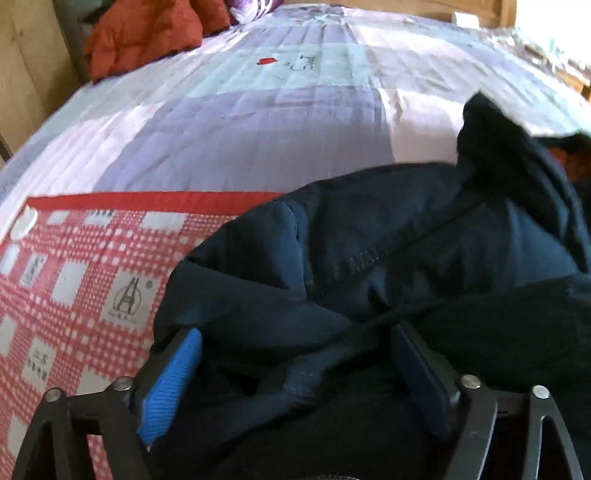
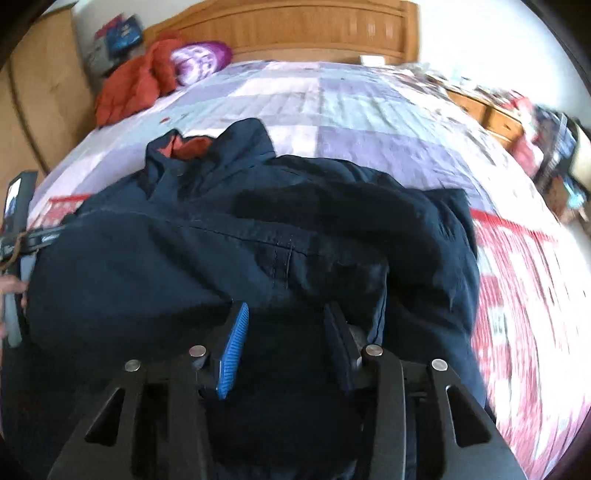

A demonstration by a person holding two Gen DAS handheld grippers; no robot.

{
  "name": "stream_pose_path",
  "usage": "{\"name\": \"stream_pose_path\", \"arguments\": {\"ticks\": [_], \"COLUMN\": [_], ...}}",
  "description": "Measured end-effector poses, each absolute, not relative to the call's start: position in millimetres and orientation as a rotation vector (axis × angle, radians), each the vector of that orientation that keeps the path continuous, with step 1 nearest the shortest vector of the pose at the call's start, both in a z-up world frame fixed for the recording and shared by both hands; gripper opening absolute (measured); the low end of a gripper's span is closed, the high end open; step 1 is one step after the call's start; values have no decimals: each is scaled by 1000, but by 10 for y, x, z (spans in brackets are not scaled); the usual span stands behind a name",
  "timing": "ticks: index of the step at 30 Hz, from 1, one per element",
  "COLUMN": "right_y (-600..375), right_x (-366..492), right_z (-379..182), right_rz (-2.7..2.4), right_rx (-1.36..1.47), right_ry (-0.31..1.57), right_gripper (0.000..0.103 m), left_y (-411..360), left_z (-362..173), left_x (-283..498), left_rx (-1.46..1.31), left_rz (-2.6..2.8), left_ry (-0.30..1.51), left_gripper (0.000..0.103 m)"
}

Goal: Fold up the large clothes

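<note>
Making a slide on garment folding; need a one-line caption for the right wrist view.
Right tool poised over a crumpled navy jacket on a lilac patchwork bedspread, jaws parted around dark fabric.

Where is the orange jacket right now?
The orange jacket lies at the bed's far left corner in both views, beside the purple pillow near the headboard, well beyond the navy jacket.

Right claw over navy jacket; grip unclear, view blurred.
</note>
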State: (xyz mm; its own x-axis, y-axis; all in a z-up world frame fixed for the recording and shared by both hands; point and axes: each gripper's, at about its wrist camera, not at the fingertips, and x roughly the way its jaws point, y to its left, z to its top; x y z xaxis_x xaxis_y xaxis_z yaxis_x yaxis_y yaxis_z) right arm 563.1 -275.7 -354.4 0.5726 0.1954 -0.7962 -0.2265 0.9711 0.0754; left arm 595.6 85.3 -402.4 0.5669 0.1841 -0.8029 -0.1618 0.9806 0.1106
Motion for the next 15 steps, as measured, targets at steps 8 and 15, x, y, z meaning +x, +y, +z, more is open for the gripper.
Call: {"name": "stream_pose_path", "arguments": {"ticks": [8,15], "right_y": [-2815,-3100], "right_x": [5949,5399], "right_z": [-3672,-3332], "right_rz": [276,199], "right_rx": [3,-24], "right_ry": [952,840], "right_gripper": [44,57], "left_y": [904,568], "left_z": [-4005,-3527], "left_x": [6227,5416], "left_rx": [38,179], "left_rz": [248,183], "left_ry": [1059,828], "left_gripper": [102,93]}}
